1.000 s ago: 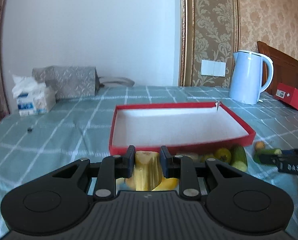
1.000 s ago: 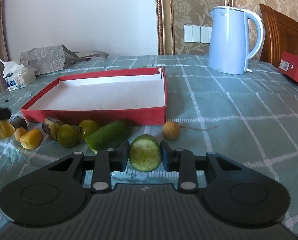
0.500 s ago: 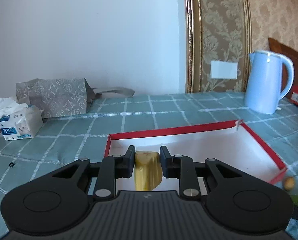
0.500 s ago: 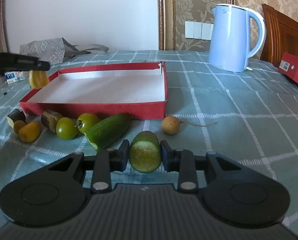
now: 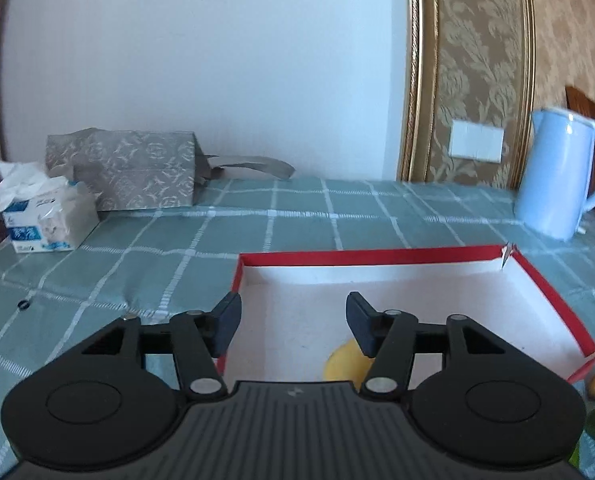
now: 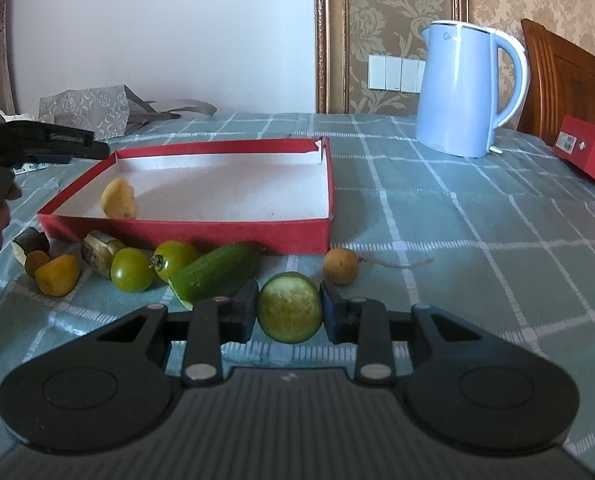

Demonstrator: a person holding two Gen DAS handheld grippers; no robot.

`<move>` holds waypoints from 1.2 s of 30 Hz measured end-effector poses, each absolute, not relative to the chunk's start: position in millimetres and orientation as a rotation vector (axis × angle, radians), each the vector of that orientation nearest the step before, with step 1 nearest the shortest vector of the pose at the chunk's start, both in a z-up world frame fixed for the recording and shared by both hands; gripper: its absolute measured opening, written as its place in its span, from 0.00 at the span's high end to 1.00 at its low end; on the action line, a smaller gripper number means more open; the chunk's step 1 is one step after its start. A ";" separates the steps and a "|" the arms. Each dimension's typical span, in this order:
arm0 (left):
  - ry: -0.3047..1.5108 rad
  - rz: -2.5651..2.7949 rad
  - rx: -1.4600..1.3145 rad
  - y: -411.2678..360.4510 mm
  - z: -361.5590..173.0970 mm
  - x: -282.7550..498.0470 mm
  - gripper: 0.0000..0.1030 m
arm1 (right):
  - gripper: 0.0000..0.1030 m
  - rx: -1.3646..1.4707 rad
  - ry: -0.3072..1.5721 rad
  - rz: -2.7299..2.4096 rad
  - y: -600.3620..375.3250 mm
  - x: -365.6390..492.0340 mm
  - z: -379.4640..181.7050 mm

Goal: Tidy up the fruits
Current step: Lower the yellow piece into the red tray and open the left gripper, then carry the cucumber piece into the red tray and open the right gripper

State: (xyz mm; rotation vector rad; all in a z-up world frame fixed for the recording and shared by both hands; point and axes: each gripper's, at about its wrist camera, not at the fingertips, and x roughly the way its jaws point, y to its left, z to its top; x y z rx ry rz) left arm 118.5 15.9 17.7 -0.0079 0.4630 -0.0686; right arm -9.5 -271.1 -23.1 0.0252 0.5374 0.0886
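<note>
The left tool [image 5: 293, 320] hangs over the near left corner of the red tray [image 6: 189, 236], its jaws opening with nothing between them; the yellow fruit piece [image 6: 118, 200] now lies inside the tray there. The right tool [image 6: 289, 312] is clamped narrow on a cucumber half [image 6: 290, 307] above the tabletop [image 6: 477, 232], near the tray's front wall. For a clean release, I'd say lift the left tool straight up and clear, so the pads don't nudge the fruit back over the wall.
</note>
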 end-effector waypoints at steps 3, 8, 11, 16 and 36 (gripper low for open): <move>0.443 -0.085 -0.046 26.4 19.7 101.3 0.44 | 0.70 0.026 0.530 0.088 -271.2 -9.0 -22.5; 0.416 -0.150 -0.087 36.8 13.2 62.5 0.38 | 0.70 0.032 0.519 0.086 -271.3 -8.8 -21.6; 0.396 -0.200 -0.087 38.8 7.1 41.2 0.38 | 0.70 0.032 0.517 0.086 -271.6 -8.7 -21.2; 0.360 -0.246 -0.130 48.6 -7.4 18.4 0.31 | 0.70 0.036 0.499 0.078 -273.7 -11.3 -18.7; 0.388 -0.449 -0.060 35.6 -15.4 4.6 0.24 | 0.70 -0.058 0.366 0.081 -249.4 43.7 34.8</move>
